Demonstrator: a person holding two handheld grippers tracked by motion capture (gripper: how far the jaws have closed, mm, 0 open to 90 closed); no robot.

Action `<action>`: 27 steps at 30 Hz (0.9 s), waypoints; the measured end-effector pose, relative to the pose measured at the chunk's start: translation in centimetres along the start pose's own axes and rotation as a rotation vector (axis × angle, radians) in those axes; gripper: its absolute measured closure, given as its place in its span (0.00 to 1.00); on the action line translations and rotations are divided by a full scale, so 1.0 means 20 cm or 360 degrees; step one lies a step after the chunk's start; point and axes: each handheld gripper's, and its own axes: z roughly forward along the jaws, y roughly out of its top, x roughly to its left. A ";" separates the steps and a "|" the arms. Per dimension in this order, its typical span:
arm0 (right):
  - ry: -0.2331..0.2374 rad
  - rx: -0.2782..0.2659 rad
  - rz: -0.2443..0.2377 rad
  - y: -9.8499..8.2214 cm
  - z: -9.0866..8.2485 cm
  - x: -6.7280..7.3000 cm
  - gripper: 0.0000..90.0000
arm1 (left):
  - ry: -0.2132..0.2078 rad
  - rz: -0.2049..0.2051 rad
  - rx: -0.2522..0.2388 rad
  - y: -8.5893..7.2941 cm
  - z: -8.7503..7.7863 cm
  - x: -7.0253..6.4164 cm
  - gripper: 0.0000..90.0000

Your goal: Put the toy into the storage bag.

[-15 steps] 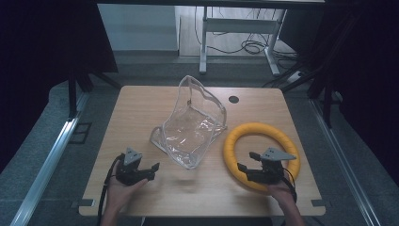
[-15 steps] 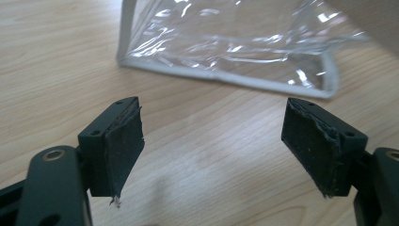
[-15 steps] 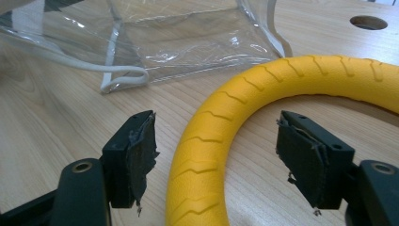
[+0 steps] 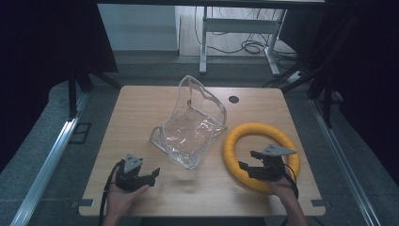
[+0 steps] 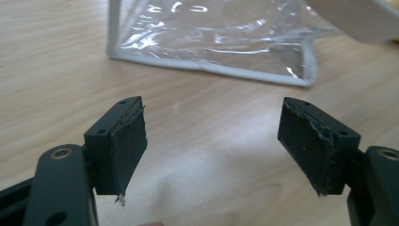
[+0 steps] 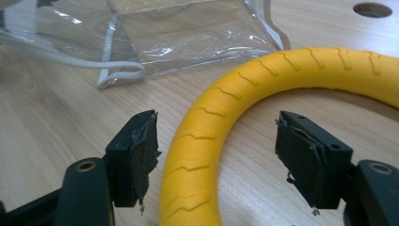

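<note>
My right tongs [image 4: 248, 165] stand wide apart with the near-left arc of the yellow foam ring [image 4: 235, 143] running up between the two pads, yet neither pad presses on it, so I hold nothing there. In the right gripper view the ring [image 6: 221, 94] rises from the bottom edge between the pads, nearer the left one, then bends away to the right. It lies flat on the tabletop [image 4: 141, 108], just to the right of the clear plastic bag [image 4: 190, 125], and being round it points no way of its own; what matters is that the stretch under my tongs runs roughly along their reach, so the pads face its two flanks. I judge that closing would pinch that stretch across its thickness.

My left tongs [image 4: 153, 173] are open just as wide and empty, hovering low over bare wood on the near-left side of the bag. In the left gripper view the bag's white-piped bottom edge [image 5: 207, 66] lies crosswise ahead of them, apart from the pads. The bag stands propped with its mouth rising toward the far side, its long axis running away from me. The right hand is clearly the nearer one to the ring.
</note>
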 end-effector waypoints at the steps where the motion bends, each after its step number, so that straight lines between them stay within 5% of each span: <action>1: 0.0007 -0.0002 -0.0009 0.00 -0.01 0.00 0.35 | 0.0000 0.0016 -0.0006 0.01 -0.01 -0.01 0.26; 7: -0.0005 0.0019 0.0003 0.00 -0.06 -0.02 0.36 | -0.0013 0.0015 -0.0022 0.02 -0.01 -0.05 0.26; 10: -0.0016 0.0051 0.0017 -0.01 -0.07 -0.06 0.36 | -0.0007 0.0067 0.0048 0.01 0.03 -0.06 0.26; 16: -0.0011 0.0128 0.0006 0.01 -0.05 -0.07 0.35 | 0.0000 0.0097 0.0066 0.01 0.04 -0.05 0.25; 19: -0.0013 0.0286 -0.0093 0.05 -0.03 -0.04 0.35 | 0.0019 0.0079 0.0050 0.01 0.02 -0.04 0.25; 24: 0.0019 0.0453 -0.0143 0.09 -0.02 -0.02 0.35 | 0.0029 0.0073 0.0053 0.01 0.02 -0.03 0.25; 27: 0.0079 0.0636 -0.0217 0.11 0.01 0.01 0.34 | 0.0033 0.0062 0.0057 0.01 0.02 -0.03 0.25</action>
